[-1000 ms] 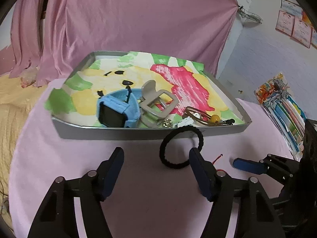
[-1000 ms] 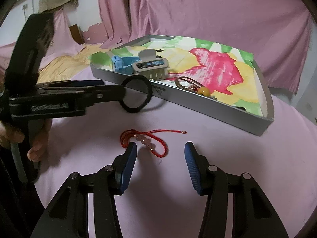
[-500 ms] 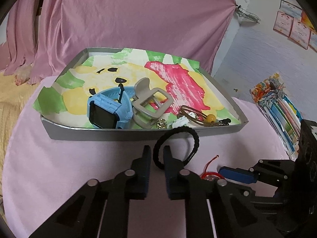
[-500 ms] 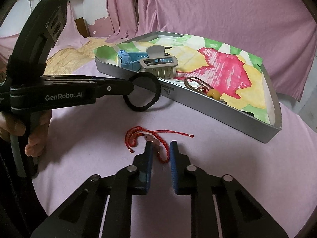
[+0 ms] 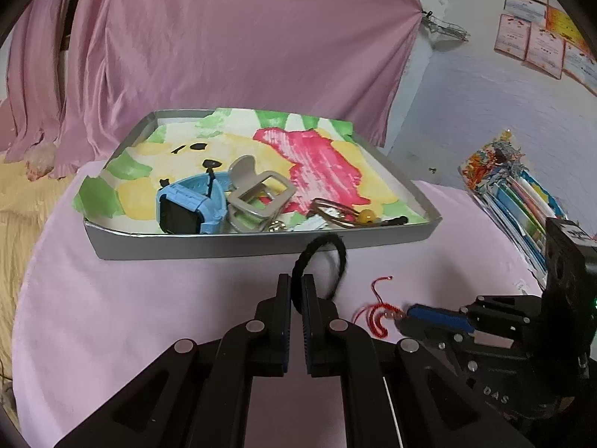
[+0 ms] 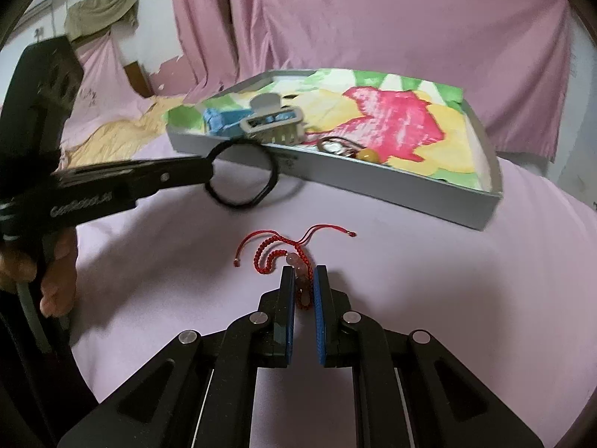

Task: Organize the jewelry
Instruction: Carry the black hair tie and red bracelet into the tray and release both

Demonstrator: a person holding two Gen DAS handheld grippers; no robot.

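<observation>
Left tool [image 5: 295,291] gripped my black hair tie [image 5: 321,257], right tool [image 6: 303,287] clenched the red bracelet [image 6: 283,257]; next I judged both needed lifting into the tray [image 6: 410,196].

We're seeing the tray [image 5: 231,248] sitting toward the table's [image 5: 130,317] far edge w/ watch [image 5: 190,211], clip [image 5: 257,194] lying inside, near its front wall.

The letters "DAS" stand on the right gripper [image 5: 414,317]; other lettering is too blurred.
</observation>
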